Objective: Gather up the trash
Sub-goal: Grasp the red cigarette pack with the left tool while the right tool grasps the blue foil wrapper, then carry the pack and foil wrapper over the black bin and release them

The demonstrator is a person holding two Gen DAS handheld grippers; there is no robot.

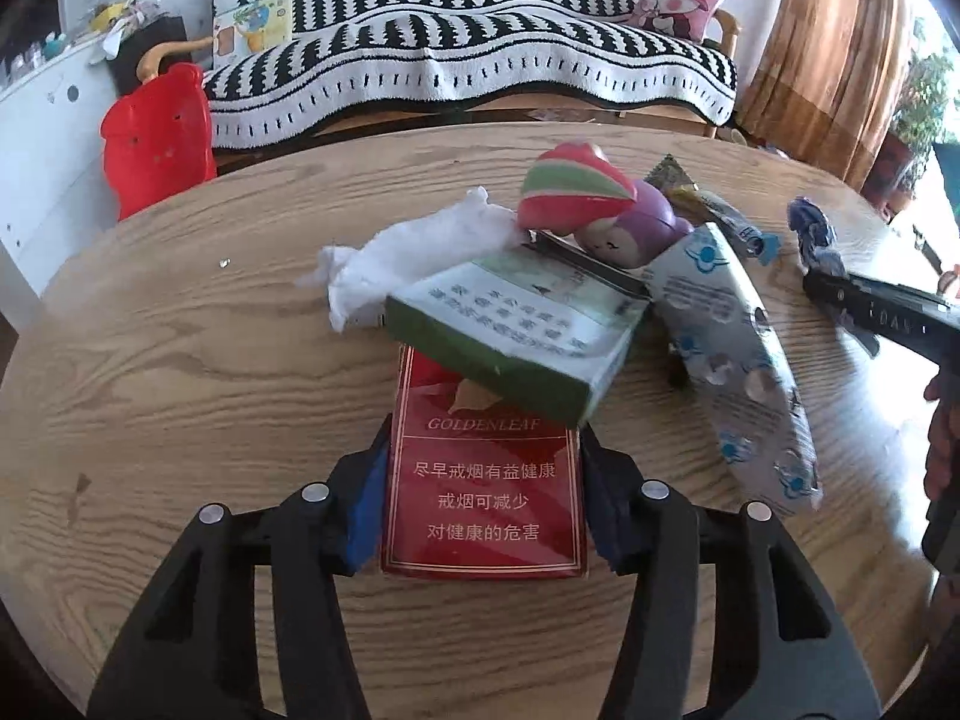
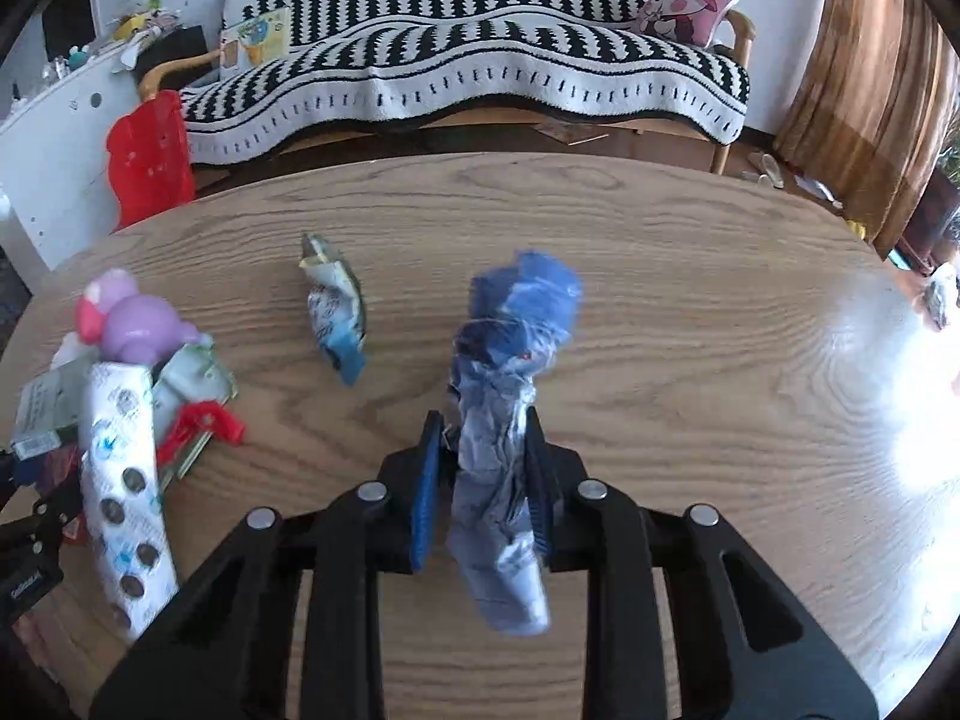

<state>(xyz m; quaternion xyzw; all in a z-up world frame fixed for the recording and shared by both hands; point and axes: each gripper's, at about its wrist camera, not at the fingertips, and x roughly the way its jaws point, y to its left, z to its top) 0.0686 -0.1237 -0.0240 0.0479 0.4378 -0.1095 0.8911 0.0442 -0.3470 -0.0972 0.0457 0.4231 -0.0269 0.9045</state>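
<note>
While you look through the left camera, your left gripper (image 1: 483,480) squeezes the red box (image 1: 485,483) lying flat on the table (image 1: 180,360). Through the right camera, your right gripper (image 2: 483,468) pinches a crumpled blue wrapper (image 2: 501,450) sticking up between its pads.

**Daylight from the right, glare on the wood**

Both views are bright with daylight that enters from the right side. In the right wrist view a strong white glare washes out the table (image 2: 660,228) at its right edge, and the wood grain vanishes there. The left wrist view shows a milder sheen on the same side of the table (image 1: 180,300). Shadows are soft and short under the clutter. The fisheye lens bends the table edge and the sofa (image 1: 468,60) into curves, and the corners fall to black. The blue wrapper (image 2: 510,420) looks smeared by motion; the green box (image 1: 510,348) is slightly blurred too.
</note>
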